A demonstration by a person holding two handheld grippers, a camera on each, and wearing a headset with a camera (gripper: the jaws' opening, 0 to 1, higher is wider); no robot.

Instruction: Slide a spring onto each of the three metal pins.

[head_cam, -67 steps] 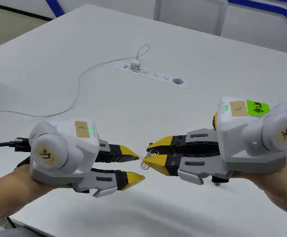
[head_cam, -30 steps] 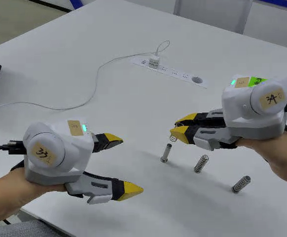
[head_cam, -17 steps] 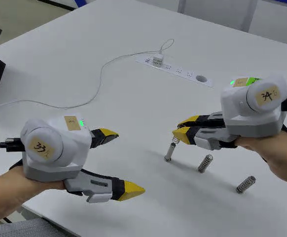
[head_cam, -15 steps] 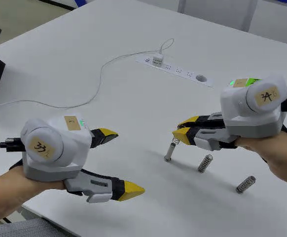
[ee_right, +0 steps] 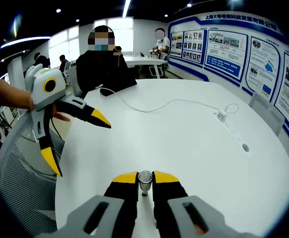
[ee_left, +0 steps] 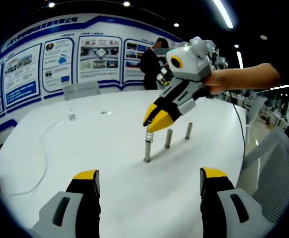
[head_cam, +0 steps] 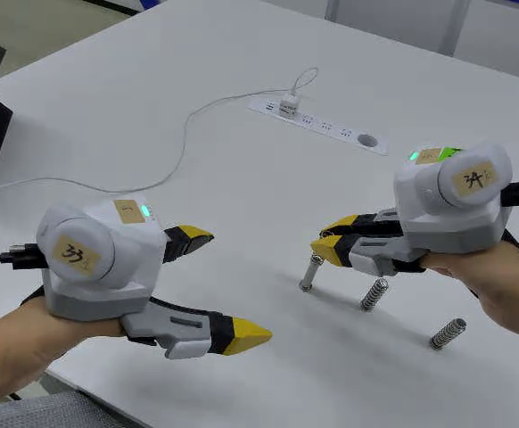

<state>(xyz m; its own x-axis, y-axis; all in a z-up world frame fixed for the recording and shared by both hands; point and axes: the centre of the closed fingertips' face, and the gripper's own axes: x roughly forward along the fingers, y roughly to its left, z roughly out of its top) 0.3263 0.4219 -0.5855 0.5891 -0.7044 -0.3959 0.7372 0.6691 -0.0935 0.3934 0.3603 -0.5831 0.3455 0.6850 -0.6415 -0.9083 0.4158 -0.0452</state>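
Pinching a spring (ee_right: 144,181) in the right gripper (head_cam: 322,248), fingers (ee_right: 125,179) clamped on the upper coils, leaving the lower end free to find its mark. Holding it just above the bare pin (head_cam: 309,273), bottom coil at or touching the pin's tip; hard to say which, even from the left gripper view. Keeping the gripper low and nearly level, presumably to line the spring's axis up with the upright shaft.

Down to the last of three, judging by the middle pin (head_cam: 374,293) and the far pin (head_cam: 448,333), both already sleeved in coils and standing just beside the bare one.

Parking the left gripper (head_cam: 231,285) well apart on the near side of the tabletop (head_cam: 197,107), fingers spread wide and holding nothing. Out of the way, yet facing the pin, perhaps ready to steady it.

Next, probably: lower straight down, then loosen the grip after getting the coils over the tip. Worth minding a slight tilt — enough to snag a coil on the pin's edge or to topple the pin, given no visible fixing at its base.
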